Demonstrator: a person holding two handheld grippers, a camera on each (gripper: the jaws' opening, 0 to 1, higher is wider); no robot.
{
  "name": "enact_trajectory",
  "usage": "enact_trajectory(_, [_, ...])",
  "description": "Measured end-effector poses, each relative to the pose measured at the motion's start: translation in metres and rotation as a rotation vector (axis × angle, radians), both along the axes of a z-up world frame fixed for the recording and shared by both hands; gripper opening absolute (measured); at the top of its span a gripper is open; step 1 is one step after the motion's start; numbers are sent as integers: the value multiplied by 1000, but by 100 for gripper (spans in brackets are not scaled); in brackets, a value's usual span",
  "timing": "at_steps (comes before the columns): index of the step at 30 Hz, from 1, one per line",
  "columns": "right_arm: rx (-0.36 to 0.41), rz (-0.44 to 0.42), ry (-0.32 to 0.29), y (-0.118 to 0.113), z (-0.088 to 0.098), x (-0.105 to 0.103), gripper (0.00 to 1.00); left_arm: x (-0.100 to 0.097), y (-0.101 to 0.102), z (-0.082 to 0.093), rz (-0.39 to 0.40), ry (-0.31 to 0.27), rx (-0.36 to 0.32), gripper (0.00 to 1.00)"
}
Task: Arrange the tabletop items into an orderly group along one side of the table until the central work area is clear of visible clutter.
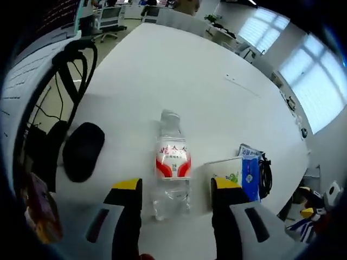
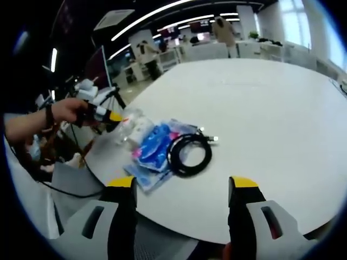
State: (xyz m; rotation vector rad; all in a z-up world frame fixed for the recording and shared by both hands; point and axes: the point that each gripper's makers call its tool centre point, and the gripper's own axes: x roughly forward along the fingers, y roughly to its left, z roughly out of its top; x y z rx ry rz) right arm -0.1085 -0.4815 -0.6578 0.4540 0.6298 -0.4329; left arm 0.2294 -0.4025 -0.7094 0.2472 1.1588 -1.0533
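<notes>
The white desk [image 1: 217,70] carries everything. The left gripper view alone shows a black mouse [image 1: 83,150] beside a lying water bottle [image 1: 172,162], whose base sits between the wide-open, empty jaws of the left hand-held gripper [image 1: 176,187]. The right gripper view shows a blue packet [image 2: 154,146] touching a coiled black cable [image 2: 190,153], both well ahead of the open, empty right hand-held gripper [image 2: 183,184].
</notes>
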Motion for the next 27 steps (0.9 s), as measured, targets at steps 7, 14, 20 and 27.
enact_trajectory(7, [8,9,13,1,-3,-1,67,3,-13,-9,16,26,37,50])
enact_trajectory(14, [13,10,18,1,-4,-2,67,4,-19,-22,-19,10,88,48])
enact_trajectory(20, [15,17,29,1,-5,-4,67,6,-25,-31,-46,-8,117,47])
enact_trajectory(27, [12,13,33,-3,-3,-7,67,5,-28,-45,-82,-9,153,45])
